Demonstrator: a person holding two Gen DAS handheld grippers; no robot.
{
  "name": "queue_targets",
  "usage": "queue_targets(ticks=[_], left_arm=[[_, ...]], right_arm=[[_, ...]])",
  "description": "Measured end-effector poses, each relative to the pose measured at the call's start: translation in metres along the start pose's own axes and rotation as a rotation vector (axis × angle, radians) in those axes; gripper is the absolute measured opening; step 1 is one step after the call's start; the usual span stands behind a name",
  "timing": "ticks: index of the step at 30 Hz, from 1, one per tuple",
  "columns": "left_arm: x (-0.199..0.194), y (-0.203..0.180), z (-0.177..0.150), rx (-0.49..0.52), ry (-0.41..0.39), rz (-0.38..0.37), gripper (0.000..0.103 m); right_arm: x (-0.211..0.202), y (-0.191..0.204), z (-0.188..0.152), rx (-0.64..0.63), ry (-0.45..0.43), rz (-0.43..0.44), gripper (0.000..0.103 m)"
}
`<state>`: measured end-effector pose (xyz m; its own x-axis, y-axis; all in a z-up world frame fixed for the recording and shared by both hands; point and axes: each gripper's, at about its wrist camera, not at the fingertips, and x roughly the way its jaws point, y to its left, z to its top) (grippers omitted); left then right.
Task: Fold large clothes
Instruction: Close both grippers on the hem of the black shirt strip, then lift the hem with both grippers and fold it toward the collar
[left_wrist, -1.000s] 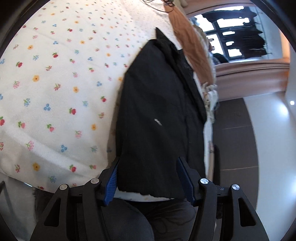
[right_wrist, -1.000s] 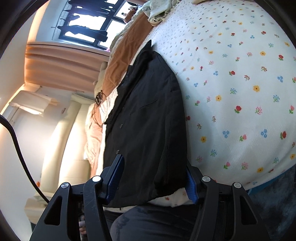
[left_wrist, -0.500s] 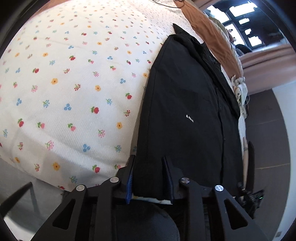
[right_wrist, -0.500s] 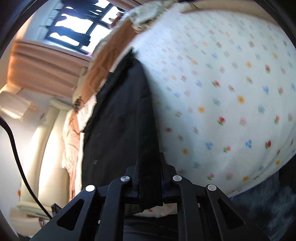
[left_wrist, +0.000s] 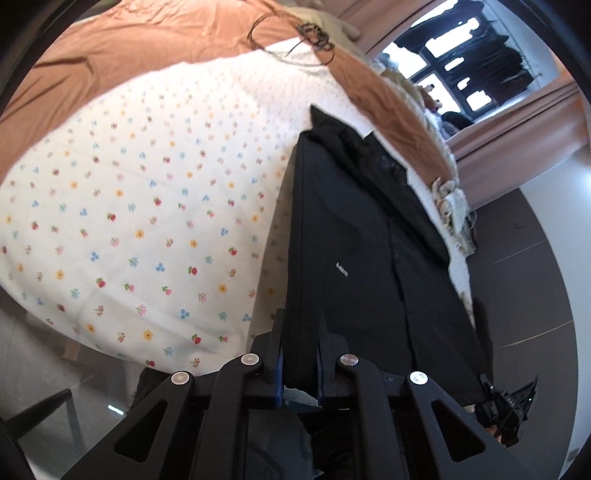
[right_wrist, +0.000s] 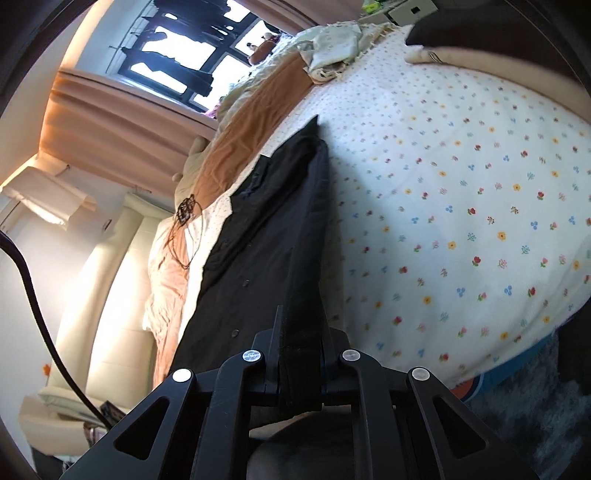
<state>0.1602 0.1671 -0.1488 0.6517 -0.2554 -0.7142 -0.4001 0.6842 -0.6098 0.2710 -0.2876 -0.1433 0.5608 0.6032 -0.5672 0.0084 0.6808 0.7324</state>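
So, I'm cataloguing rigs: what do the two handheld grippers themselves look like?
Both match: the left gripper and right gripper have matte black, cut-out linkage arms with round silver pivot screws and blue finger pads. A black cable curves beside the right one.

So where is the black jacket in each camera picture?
Left wrist view: the black jacket runs from bottom centre up toward the right, its hem pinched in the left gripper.
Right wrist view: the black jacket runs from bottom centre up the middle, its hem pinched in the right gripper.
Shared landmark: the flowery bedspread under it.
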Motion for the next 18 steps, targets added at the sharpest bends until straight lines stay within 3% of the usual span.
queue_targets(ticks=[7, 15, 18], left_arm=[[-0.071, -0.022, -0.005, 0.016, -0.110, -0.106, 0.011], [-0.138, -0.036, -0.023, 0.026, -0.204, -0.137, 0.011], [-0.165, -0.046, -0.040, 0.086, -0.228, -0.115, 0.011]], right_arm=[[-0.039, 0.039, -0.012, -0.085, 0.011, -0.066, 0.013], [-0.103, 0.070, -0.036, -0.143, -0.001, -0.036, 0.013], [-0.125, 0.084, -0.048, -0.167, -0.006, -0.016, 0.013]])
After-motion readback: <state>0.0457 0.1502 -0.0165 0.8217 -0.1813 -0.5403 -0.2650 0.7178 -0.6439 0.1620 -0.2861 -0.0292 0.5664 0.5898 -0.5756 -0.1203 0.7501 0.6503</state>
